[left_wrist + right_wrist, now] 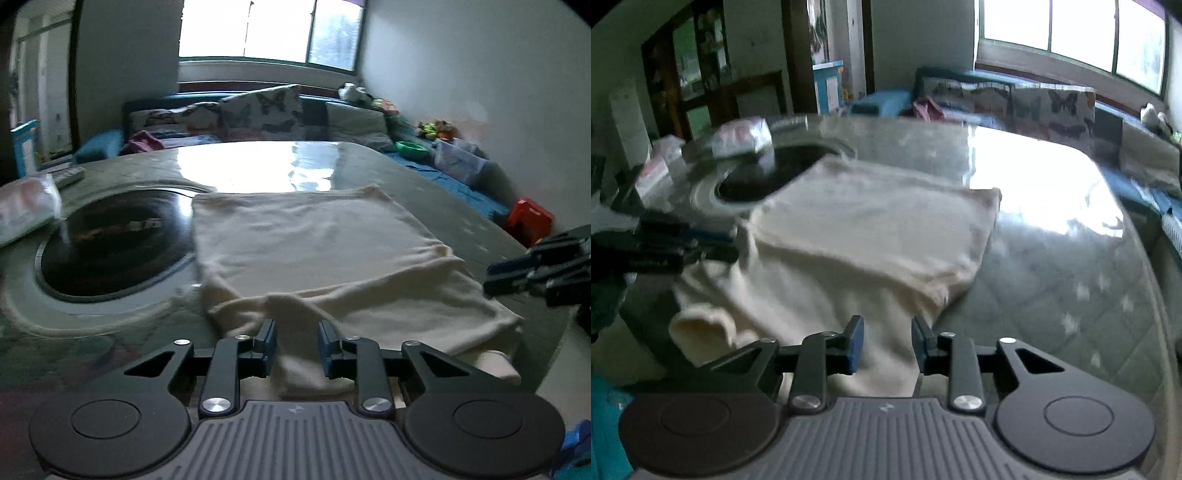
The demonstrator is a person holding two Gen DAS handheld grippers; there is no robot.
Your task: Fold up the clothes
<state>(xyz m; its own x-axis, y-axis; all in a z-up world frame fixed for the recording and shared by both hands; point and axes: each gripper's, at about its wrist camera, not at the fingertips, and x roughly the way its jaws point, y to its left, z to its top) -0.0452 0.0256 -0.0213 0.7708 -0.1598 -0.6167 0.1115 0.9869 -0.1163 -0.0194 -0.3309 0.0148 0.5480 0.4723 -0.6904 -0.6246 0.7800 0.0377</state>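
Note:
A cream garment (314, 236) lies partly folded on a glass-topped table (461, 206), its near edge hanging over the front. My left gripper (297, 332) is shut on a raised ridge of its near edge, and the cloth fills the gap between the blue pads. My right gripper (491, 277) comes in from the right at the garment's right corner. In the right wrist view the garment (868, 229) spreads ahead and my right gripper (888, 332) is shut on cloth at the near edge. The left gripper (731, 245) touches the garment's left side there.
A black round inset (110, 243) sits in the table left of the garment, with a plastic packet (26, 210) and a remote (68, 175) beyond it. A sofa with cushions (258, 114) stands behind. A red object (530, 219) lies off the right edge.

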